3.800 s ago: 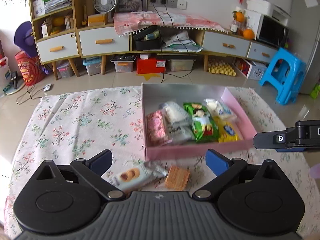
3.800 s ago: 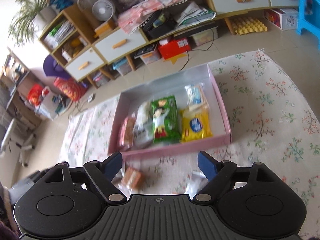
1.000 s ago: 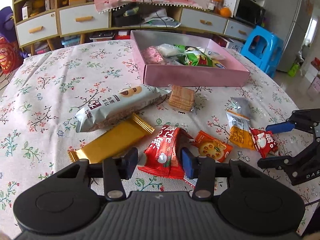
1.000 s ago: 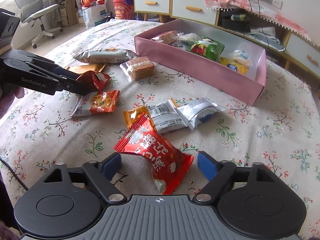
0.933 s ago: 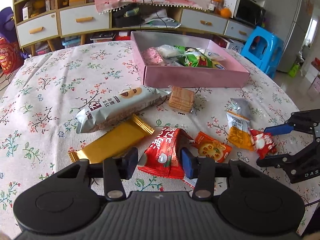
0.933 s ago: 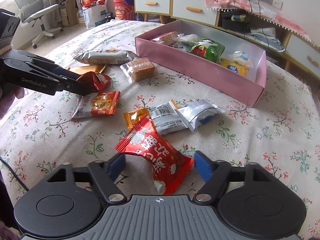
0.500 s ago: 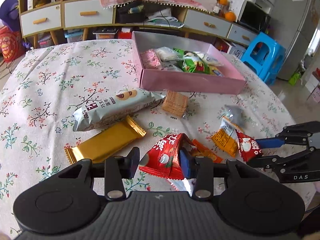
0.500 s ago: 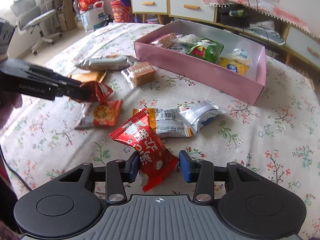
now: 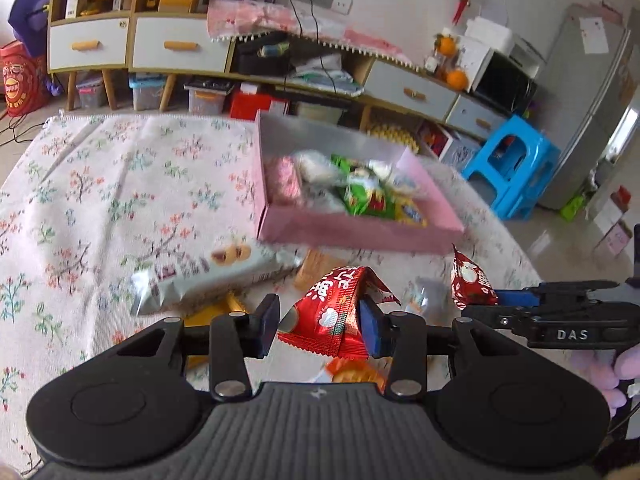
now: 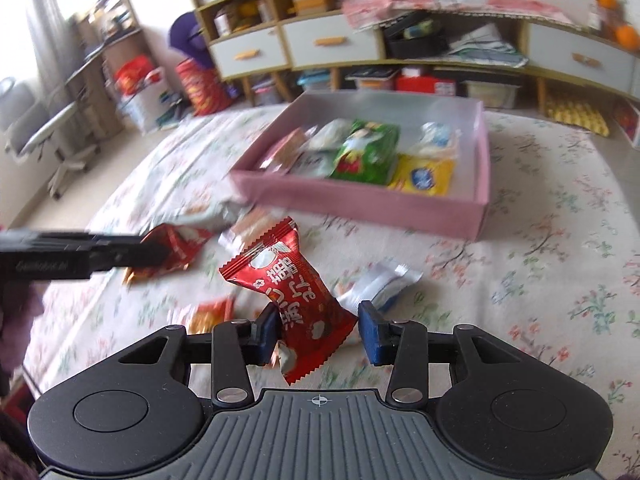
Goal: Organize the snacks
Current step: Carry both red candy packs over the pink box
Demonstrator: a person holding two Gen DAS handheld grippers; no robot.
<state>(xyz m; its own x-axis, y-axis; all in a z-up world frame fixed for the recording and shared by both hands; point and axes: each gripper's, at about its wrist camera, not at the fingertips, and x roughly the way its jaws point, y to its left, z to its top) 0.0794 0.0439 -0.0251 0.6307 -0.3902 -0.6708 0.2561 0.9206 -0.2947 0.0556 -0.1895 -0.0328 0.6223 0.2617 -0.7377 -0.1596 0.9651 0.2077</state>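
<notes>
Both red packets now hang above the floral cloth [image 10: 560,240]: left gripper [image 9: 318,322] is clenched on one red snack packet [image 9: 332,312], right gripper [image 10: 318,334] on another red packet [image 10: 288,288], short of the pink box [image 10: 360,196]

pink box [image 10: 360,200], floral tablecloth [image 10: 560,280], red packets [image 10: 292,284]
</notes>
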